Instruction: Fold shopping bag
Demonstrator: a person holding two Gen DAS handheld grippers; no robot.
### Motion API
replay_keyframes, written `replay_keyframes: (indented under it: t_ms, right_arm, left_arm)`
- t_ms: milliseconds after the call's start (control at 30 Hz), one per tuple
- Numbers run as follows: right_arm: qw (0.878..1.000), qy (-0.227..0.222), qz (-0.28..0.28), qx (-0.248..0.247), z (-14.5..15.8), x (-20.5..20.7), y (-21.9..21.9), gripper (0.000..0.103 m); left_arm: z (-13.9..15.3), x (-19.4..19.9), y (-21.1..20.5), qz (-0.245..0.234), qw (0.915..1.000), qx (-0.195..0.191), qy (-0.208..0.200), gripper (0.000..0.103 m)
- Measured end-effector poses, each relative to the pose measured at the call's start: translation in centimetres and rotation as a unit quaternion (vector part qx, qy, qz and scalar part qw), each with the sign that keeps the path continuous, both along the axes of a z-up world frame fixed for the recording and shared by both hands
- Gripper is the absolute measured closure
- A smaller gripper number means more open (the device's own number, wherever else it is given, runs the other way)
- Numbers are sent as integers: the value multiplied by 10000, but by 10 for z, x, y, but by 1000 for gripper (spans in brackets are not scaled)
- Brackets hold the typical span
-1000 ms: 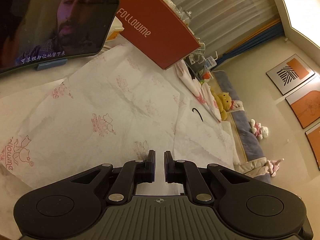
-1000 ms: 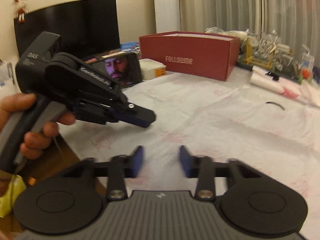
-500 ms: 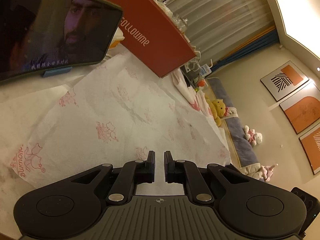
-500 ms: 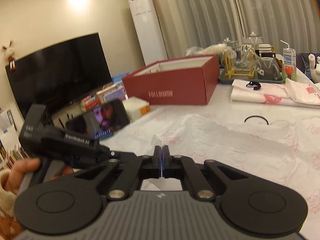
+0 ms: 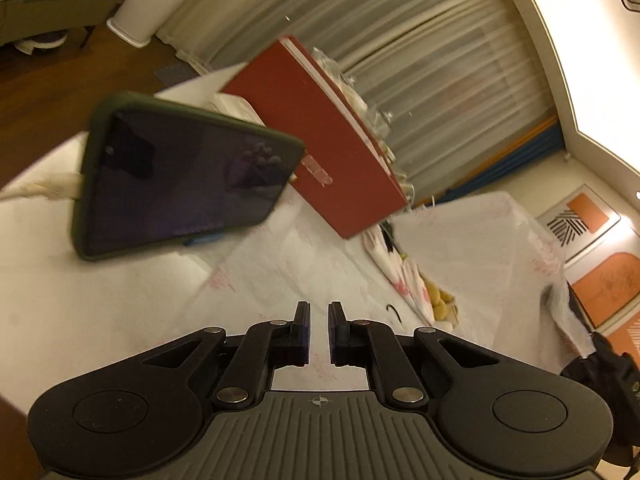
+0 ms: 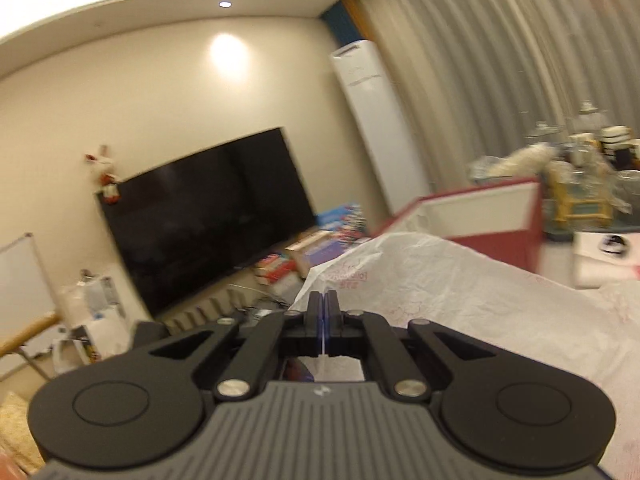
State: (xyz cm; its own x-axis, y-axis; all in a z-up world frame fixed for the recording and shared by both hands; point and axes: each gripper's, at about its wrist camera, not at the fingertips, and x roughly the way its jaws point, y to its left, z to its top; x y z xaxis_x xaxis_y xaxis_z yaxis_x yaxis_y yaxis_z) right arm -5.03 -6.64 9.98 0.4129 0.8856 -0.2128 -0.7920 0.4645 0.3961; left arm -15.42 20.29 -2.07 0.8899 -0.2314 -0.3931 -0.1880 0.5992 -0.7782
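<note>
I am raising my right gripper [image 6: 322, 320], now clamped on the edge of the thin white crinkled shopping bag with pink print [image 6: 460, 292], lifting that edge off the table beside the red cardboard box [image 6: 512, 236]. My left gripper [image 5: 319, 334] is hovering empty, jaws nearly closed, over the bag's flat part.

A home living room: wall television [image 6: 208, 216], curtains [image 6: 500, 64], framed pictures [image 5: 578, 220].

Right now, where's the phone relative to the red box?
In the left wrist view the phone stands propped on the white-covered table at upper left, just left of the red box, its dark screen facing the camera.
</note>
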Motion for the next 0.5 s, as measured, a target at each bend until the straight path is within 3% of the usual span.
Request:
replay_keyframes:
  t_ms: [133, 267, 367, 467, 500]
  right_arm:
    - [9992, 169, 196, -308, -22, 8, 44, 103]
    - [9912, 1119, 226, -664, -73, 34, 79, 103]
    - [9838, 1573, 191, -835, -98, 38, 94, 102]
    - [9765, 1918, 137, -978, -112, 37, 102, 87]
    - [9751, 1970, 181, -1002, -115, 36, 102, 74]
  left_arm:
    - [-1, -12, 12, 263, 9996, 3, 40, 96]
    - [0, -20, 20, 392, 9992, 55, 31, 96]
    - [4, -20, 22, 432, 9990, 104, -20, 96]
    - [6, -13, 21, 329, 9993, 131, -77, 96]
    - [6, -10, 19, 260, 9995, 146, -68, 96]
